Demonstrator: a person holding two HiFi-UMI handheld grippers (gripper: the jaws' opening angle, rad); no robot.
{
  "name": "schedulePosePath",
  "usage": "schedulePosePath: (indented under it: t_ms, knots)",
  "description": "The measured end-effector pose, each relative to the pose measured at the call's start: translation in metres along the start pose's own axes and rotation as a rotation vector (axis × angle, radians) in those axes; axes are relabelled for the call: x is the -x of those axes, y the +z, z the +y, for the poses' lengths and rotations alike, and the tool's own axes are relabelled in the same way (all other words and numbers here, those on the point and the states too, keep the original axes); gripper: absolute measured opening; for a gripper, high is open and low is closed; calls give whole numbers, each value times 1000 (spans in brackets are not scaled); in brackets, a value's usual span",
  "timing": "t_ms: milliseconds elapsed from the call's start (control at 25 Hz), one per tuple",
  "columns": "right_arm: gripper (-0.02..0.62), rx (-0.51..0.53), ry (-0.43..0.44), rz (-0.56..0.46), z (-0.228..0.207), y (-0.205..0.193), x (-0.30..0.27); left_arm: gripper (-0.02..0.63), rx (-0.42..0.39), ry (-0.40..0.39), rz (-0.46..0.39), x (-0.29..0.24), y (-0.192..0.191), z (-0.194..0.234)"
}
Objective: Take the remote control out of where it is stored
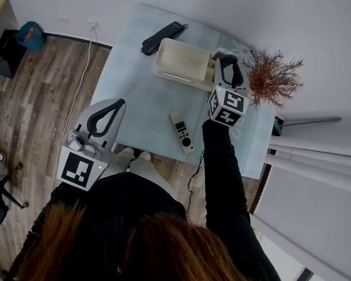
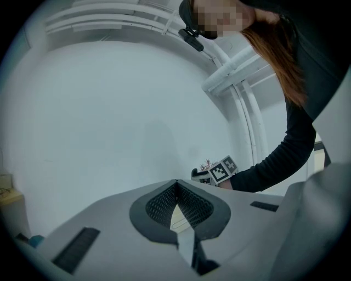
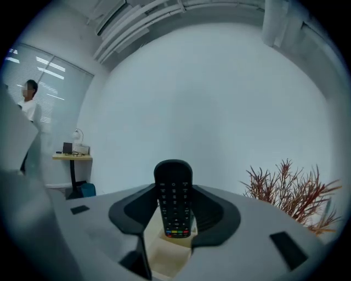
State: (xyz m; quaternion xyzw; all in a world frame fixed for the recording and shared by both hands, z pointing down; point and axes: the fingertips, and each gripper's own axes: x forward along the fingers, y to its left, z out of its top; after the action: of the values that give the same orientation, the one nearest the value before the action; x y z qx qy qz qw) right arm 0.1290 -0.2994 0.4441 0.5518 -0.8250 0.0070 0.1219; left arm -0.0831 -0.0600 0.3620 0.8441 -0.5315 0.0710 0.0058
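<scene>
My right fingers (image 3: 134,211) are closed on the long black button-covered remote control (image 3: 173,192), one pad on each narrow edge. Most of it stands upright above them. Its lower end is right at the mouth of the slot at the right end of the cream plastic storage box (image 1: 182,61), which sits at the far side of the pale blue-grey counter (image 1: 136,96). I cannot tell whether that end is fully clear of the slot. I hold it by the edges and vertical, I judge, so it can slide straight up without catching the slot walls.

My left fingers (image 2: 159,206) are shut tip to tip with nothing between them. They hang at the counter's near left edge, out of the way, since one hand is enough here.

A dried reddish-brown plant (image 1: 274,76) stands just right of the box, so I would go on straight up, not swing right. A slim white remote (image 1: 181,132) lies flat mid-counter.
</scene>
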Motion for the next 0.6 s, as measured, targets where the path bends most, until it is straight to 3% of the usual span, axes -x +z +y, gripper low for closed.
schedulePosePath:
  t_ms: [360, 600]
  knots:
    - [201, -32, 61, -40, 23, 31, 54, -2, 6, -35, -14, -4, 1, -5]
    - [201, -91, 172, 36, 57, 23, 83, -2, 12, -53, -26, -5, 3, -7]
